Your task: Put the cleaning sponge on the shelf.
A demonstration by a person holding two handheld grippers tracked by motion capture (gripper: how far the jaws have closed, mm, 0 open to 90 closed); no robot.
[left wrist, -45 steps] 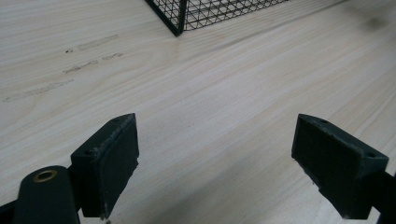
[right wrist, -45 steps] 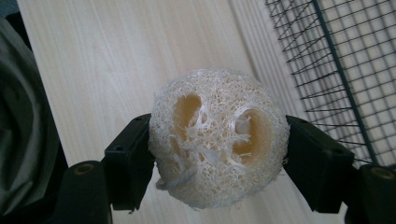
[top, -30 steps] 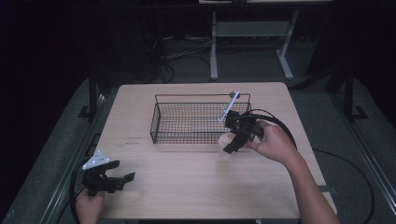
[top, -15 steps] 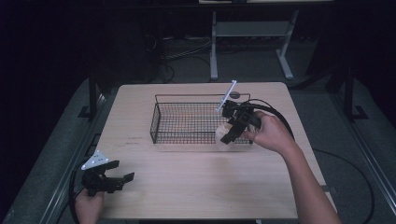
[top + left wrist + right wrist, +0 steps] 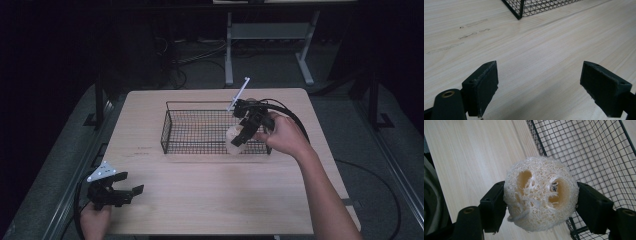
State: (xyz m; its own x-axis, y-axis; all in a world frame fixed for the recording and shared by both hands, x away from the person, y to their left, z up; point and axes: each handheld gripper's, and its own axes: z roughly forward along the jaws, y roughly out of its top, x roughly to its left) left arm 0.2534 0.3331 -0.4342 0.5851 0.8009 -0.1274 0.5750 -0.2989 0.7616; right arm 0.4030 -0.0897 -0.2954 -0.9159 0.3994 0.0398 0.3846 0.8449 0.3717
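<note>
A pale loofah sponge (image 5: 540,193) with hollow channels sits squeezed between the two black jaws of my right gripper (image 5: 540,205). In the high view that gripper (image 5: 239,136) holds the loofah (image 5: 235,140) over the right front part of the black wire basket (image 5: 172,131), just above its rim. My left gripper (image 5: 126,191) rests low at the table's front left corner, jaws wide apart and nothing between them. From the left gripper view (image 5: 539,87) I see bare wood and a corner of the basket (image 5: 520,11) farther off.
The light wooden table (image 5: 220,195) has open surface in front of the basket. A black cable (image 5: 292,117) loops behind the right hand. A white table frame (image 5: 265,35) stands on the dark floor beyond the far edge.
My right gripper has carried the loofah from the basket's right outer side leftward and over the basket rim. The left gripper has stayed put.
</note>
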